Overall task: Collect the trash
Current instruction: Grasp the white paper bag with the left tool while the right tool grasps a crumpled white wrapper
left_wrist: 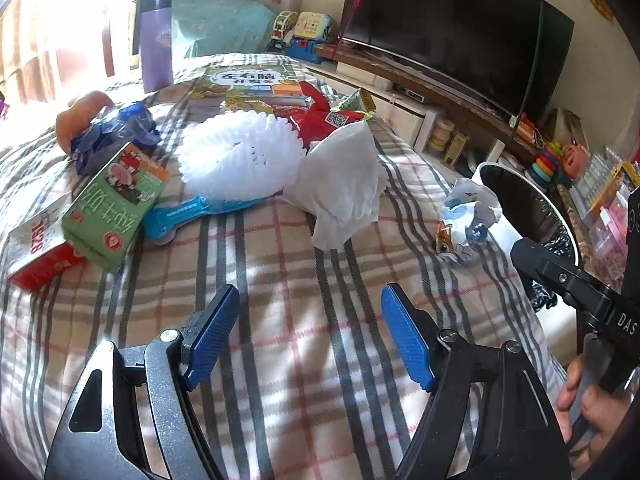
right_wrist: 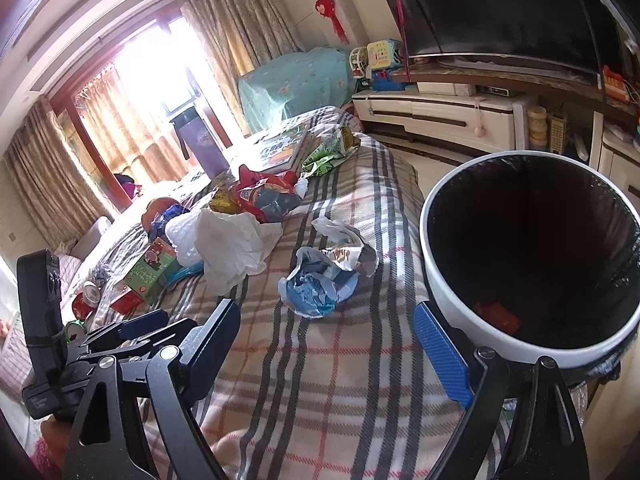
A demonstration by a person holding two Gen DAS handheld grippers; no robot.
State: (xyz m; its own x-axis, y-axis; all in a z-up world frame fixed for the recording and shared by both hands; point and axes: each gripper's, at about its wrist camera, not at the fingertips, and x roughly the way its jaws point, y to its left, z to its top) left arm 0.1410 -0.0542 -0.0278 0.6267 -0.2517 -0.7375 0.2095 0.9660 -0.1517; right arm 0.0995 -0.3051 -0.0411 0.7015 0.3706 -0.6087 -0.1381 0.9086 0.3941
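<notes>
Trash point(right_wrist: 320, 286) on blanket point(right_wrist: 320, 380) — bin point(right_wrist: 448, 280) right.

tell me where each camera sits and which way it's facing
Left wrist: on the left gripper, angled down over the plaid blanket at white tissue; its open blue pads, a hand and the right gripper show.
Right wrist: on the right gripper, facing the crumpled wrapper beside the trash bin; its open pads show.
Shared: tissue, wrapper, bin, blanket.

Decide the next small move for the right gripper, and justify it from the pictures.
Probably ease the right gripper forward onto the crumpled blue-and-white wrapper: its jaws stand open and empty, the wrapper lies nearest ahead on the plaid blanket, beside the white bin.
</notes>
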